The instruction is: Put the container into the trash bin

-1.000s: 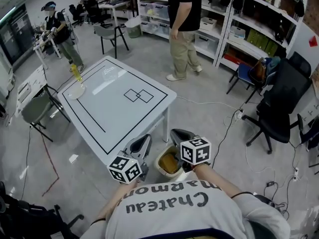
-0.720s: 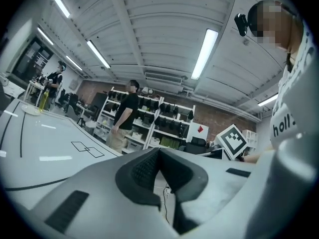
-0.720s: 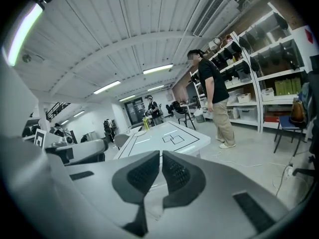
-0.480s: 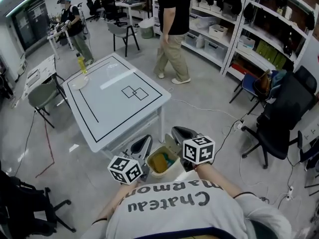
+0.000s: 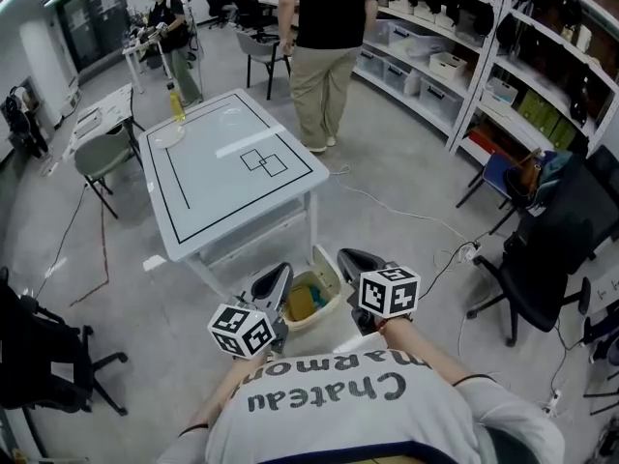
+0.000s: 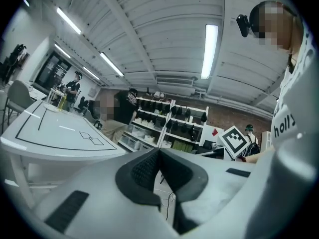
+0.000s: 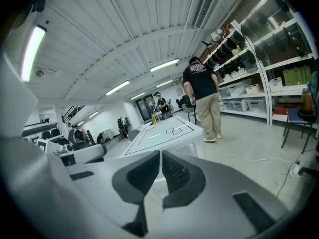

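A cream trash bin (image 5: 332, 304) with yellow stuff inside stands on the floor by the near corner of the white table (image 5: 208, 211). My left gripper (image 5: 275, 278) is at the bin's left rim, my right gripper (image 5: 350, 260) at its right rim. Both are shut and hold nothing, as the left gripper (image 6: 159, 156) and right gripper (image 7: 161, 158) show in their own views. A pale round container (image 5: 166, 136) lies at the table's far corner, next to a bottle of yellow liquid (image 5: 177, 103).
A person in a black shirt and khaki trousers (image 5: 321, 56) stands beyond the table. Shelves (image 5: 503, 56) line the right wall. A black office chair (image 5: 542, 249) is at the right, a grey chair (image 5: 97, 158) at the left. A cable (image 5: 406, 211) lies on the floor.
The view has shifted, so the table now sits farther up and left. The standing person has stepped left toward the table. Both grippers stay shut beside the bin.
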Available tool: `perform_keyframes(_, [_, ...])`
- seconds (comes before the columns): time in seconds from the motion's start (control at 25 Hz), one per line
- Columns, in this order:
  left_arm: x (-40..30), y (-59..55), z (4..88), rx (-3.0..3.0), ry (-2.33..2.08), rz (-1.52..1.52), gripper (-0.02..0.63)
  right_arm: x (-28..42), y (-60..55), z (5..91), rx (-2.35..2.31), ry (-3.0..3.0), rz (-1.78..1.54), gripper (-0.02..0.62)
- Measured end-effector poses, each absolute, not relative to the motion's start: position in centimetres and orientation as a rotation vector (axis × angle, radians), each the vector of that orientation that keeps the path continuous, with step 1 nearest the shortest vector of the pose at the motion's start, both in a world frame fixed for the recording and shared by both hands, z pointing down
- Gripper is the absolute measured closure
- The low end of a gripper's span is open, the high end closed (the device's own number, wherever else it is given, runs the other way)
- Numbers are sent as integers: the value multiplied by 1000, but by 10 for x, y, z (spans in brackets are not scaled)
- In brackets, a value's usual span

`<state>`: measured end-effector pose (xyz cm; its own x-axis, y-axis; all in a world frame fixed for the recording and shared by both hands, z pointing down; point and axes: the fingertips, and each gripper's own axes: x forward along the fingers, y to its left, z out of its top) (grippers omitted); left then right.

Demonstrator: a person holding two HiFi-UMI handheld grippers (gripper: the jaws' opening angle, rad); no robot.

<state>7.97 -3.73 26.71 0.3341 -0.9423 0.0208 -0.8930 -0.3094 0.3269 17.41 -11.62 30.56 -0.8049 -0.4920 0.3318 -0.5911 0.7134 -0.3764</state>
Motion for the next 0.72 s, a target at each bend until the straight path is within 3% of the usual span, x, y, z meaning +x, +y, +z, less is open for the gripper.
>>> perform_keyframes(0.72, [118, -1, 285, 2242, -1745, -225, 583, 212, -89, 330, 758, -2722, 756, 560])
